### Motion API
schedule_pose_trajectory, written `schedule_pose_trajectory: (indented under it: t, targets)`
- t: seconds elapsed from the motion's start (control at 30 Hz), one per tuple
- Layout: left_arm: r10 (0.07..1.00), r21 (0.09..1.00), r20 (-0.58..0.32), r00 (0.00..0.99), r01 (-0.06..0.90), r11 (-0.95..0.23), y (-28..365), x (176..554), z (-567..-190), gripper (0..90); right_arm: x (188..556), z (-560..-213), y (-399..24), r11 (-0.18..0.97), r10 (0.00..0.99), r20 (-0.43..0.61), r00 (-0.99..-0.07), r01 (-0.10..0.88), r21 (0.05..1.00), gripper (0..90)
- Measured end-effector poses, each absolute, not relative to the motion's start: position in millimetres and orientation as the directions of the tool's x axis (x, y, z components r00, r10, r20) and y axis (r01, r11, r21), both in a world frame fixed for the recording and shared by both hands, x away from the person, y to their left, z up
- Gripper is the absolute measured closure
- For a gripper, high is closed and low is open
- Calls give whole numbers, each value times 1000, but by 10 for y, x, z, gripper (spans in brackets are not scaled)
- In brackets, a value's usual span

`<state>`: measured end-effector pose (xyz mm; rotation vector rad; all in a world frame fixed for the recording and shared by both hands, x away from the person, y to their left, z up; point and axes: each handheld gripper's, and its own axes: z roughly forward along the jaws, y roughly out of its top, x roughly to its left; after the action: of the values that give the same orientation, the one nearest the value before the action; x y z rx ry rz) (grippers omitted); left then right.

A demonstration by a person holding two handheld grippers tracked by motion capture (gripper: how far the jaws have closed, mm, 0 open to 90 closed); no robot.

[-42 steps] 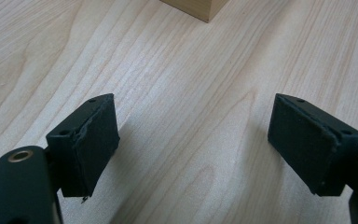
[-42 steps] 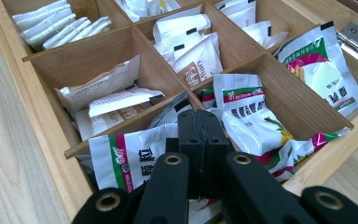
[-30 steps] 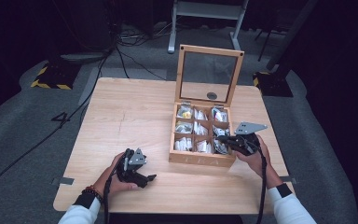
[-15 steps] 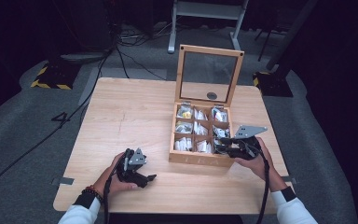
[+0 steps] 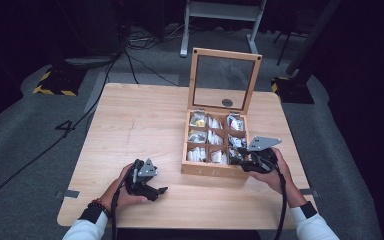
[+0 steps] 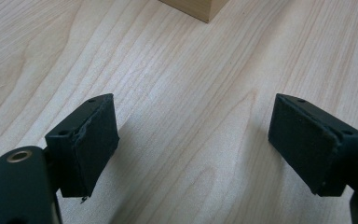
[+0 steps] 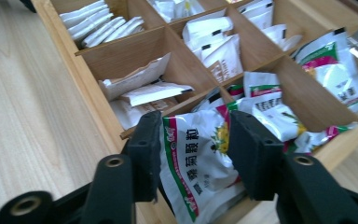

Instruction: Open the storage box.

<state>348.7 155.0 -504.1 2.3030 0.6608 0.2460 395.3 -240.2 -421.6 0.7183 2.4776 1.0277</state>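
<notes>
An open wooden box with a glass lid holds white and green packets in its compartments. My right gripper reaches into the box's near right compartment. In the right gripper view its jaws have just been opening. A white, green and red packet lies loose between them in that compartment. My left gripper rests low over the bare table to the left of the box. Its jaws stand open with nothing between them.
The raised lid stands upright at the far side of the box. Thin wooden dividers separate the compartments. The box's near wall runs beside open tabletop on the left. Cables lie on the floor beyond the table.
The right gripper has shifted slightly towards the near side at the box's near right corner. The left hand and its gripper have stayed where they were.
</notes>
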Motion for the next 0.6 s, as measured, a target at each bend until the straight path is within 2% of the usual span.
schedule_pose_trajectory:
  t: [0.07,0.2,0.47,0.6]
  targets:
    - [526,689,-13,851,389,-612,1550,3487,-5041,160,3941,-4191,-2420,599,586,-142,-798,309,739,628]
    - [526,689,-13,851,389,-612,1550,3487,-5041,161,3915,-4160,-2428,602,609,-184,-772,298,741,672]
    - [524,688,-15,852,389,-612,1550,3490,-5041,159,3897,-4230,-2290,665,605,-237,-760,319,676,670]
    - [524,688,-14,851,389,-613,1550,3490,-5041,159,3922,-4255,-2295,658,614,-215,-759,343,670,682]
